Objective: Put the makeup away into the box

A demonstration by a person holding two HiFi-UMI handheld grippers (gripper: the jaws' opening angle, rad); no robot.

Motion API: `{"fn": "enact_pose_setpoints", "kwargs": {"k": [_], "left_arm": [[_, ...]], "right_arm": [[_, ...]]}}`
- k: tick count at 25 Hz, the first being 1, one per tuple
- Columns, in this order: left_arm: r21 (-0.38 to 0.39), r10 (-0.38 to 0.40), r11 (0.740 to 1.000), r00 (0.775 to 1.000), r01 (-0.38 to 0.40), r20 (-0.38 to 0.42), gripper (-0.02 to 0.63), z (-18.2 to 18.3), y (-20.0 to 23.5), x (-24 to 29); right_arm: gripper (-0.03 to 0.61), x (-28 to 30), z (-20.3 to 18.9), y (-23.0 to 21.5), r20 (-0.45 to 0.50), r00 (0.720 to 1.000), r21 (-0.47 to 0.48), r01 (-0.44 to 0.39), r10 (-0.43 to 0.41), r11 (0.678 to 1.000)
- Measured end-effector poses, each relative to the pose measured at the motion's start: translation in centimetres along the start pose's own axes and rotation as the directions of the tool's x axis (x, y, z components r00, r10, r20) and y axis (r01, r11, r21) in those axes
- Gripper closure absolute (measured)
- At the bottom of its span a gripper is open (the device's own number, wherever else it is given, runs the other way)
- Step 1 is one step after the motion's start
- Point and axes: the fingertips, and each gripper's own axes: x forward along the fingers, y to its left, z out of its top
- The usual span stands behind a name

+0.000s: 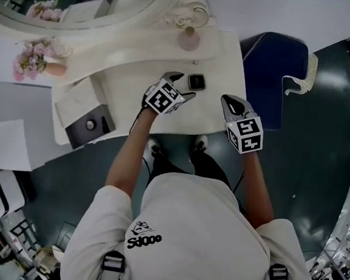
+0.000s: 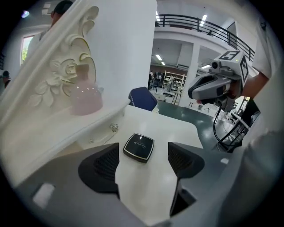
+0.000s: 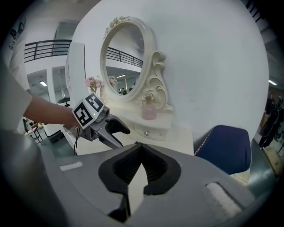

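Observation:
A small black square compact [image 1: 196, 81] lies flat on the white dressing table [image 1: 218, 61]. My left gripper [image 1: 181, 85] hovers just left of it with its jaws wide apart. In the left gripper view the compact [image 2: 138, 147] lies just ahead of the open left gripper [image 2: 143, 156], untouched by the pads. My right gripper [image 1: 228, 100] is over the table's near right edge, shut and empty; in its own view the right gripper [image 3: 141, 148] has its tips together. A box [image 1: 78, 133] with a dark inside stands at the table's left end.
A pink bottle [image 1: 188, 39] stands on the raised shelf under the oval mirror [image 1: 83, 6]. Pink flowers [image 1: 33, 57] sit at the far left. A blue chair [image 1: 272, 72] stands right of the table. The person's feet [image 1: 199, 143] are below the front edge.

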Motion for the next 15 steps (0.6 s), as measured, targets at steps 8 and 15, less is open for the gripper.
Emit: {"fn": "enact_pose_setpoints", "kwargs": {"k": [8, 15], "left_arm": [[0.144, 0.006, 0.990, 0.995, 0.009, -0.104, 0.202, -0.4, 0.3, 5.7], [0.096, -0.026, 0.995, 0.992, 0.038, -0.123, 0.209, -1.3, 1.0, 7.5]], "right_arm": [[0.575, -0.4, -2.4, -3.1, -0.027, 0.999, 0.054, 0.024, -0.023, 0.998], [0.575, -0.6, -4.0, -3.1, -0.061, 0.998, 0.075, 0.031, -0.026, 0.997]]}}
